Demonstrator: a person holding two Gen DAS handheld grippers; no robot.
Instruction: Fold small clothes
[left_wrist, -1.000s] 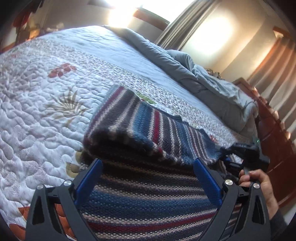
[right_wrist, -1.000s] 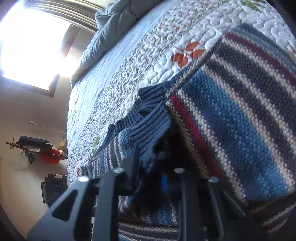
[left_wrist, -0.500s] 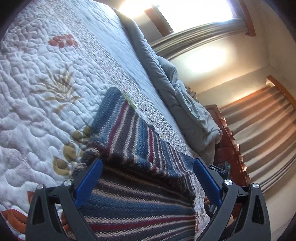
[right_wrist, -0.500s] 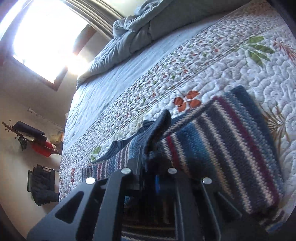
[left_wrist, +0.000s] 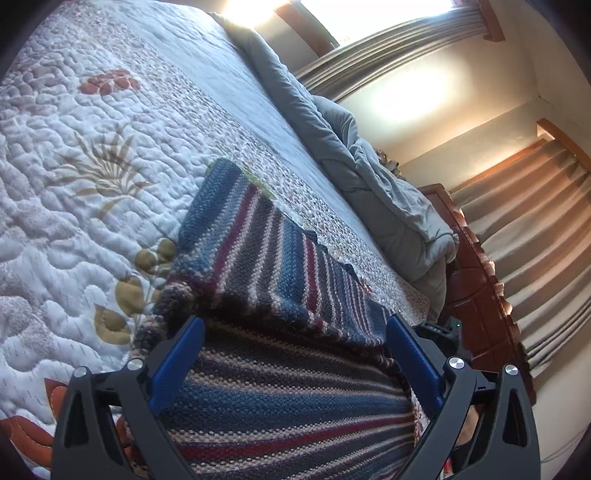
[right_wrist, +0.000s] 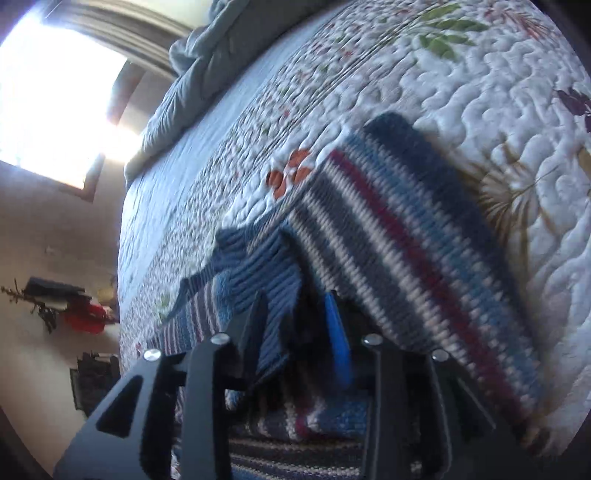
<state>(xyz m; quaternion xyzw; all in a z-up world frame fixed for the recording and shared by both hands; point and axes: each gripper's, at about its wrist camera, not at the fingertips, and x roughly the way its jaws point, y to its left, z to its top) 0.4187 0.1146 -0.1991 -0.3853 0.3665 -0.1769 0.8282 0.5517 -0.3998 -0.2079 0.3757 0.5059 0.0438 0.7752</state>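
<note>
A striped knit sweater (left_wrist: 280, 266) in blue, maroon, grey and cream lies on the quilted bedspread (left_wrist: 74, 206), its upper part folded over the lower layer. My left gripper (left_wrist: 295, 323) hovers low over the near layer, open wide, with its blue pads on either side of the fold's edge and not touching it. In the right wrist view the sweater (right_wrist: 413, 240) shows the same fold. The jaws of my right gripper (right_wrist: 295, 310) are opening. The ribbed blue edge (right_wrist: 258, 266) hangs between them against the left finger, with a gap to the blue pad.
A rumpled grey duvet (left_wrist: 369, 173) lies along the far side of the bed. A wooden bed end (left_wrist: 480, 280) and curtains (left_wrist: 535, 229) stand to the right. In the right wrist view, a bright window (right_wrist: 55, 96) is at the left and dark items hang on the wall (right_wrist: 55, 299).
My right gripper was shut on the sweater's ribbed edge and its jaws have now parted. It has drawn back, so more of the fold shows. The left gripper stays open, its view rolled.
</note>
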